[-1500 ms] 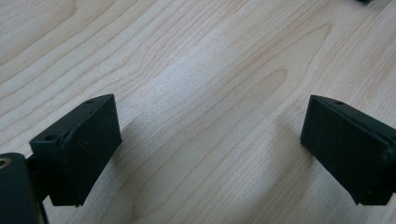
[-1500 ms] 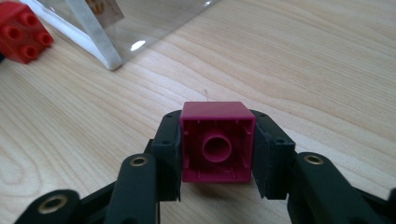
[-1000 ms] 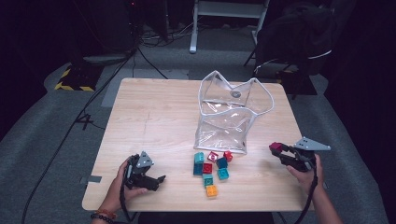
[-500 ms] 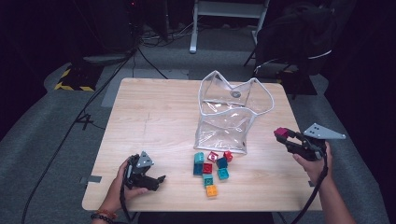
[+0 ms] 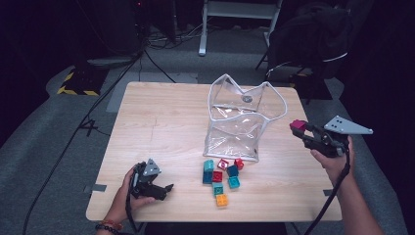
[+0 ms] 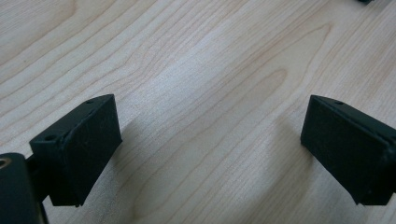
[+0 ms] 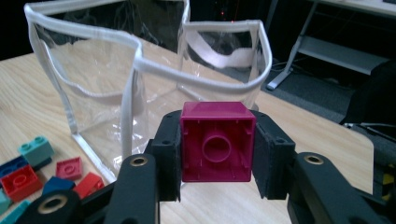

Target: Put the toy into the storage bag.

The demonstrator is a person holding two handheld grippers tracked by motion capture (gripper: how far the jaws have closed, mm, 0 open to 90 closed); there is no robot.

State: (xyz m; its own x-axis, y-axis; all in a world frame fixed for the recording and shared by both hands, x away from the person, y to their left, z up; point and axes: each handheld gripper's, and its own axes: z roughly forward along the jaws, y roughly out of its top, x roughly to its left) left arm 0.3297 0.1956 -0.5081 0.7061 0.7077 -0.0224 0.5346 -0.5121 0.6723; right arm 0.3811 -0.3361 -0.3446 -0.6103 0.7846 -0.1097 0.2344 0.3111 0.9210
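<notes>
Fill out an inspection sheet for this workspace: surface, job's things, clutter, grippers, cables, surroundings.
Surface: light wooden table, bare grain under the left gripper.
Job's things: magenta block clamped by the right gripper; clear pouch standing open; loose blocks in teal, red, blue and orange in front of the pouch.
Clutter: nothing seen.
Grippers: left gripper open, low over the table, nothing between its fingers; right gripper shut on the magenta block, held beside the pouch.
Cables: black cables run across the floor left of the table.
Surroundings: grey floor, yellow-black hazard tape, metal stand, dark chair.
</notes>
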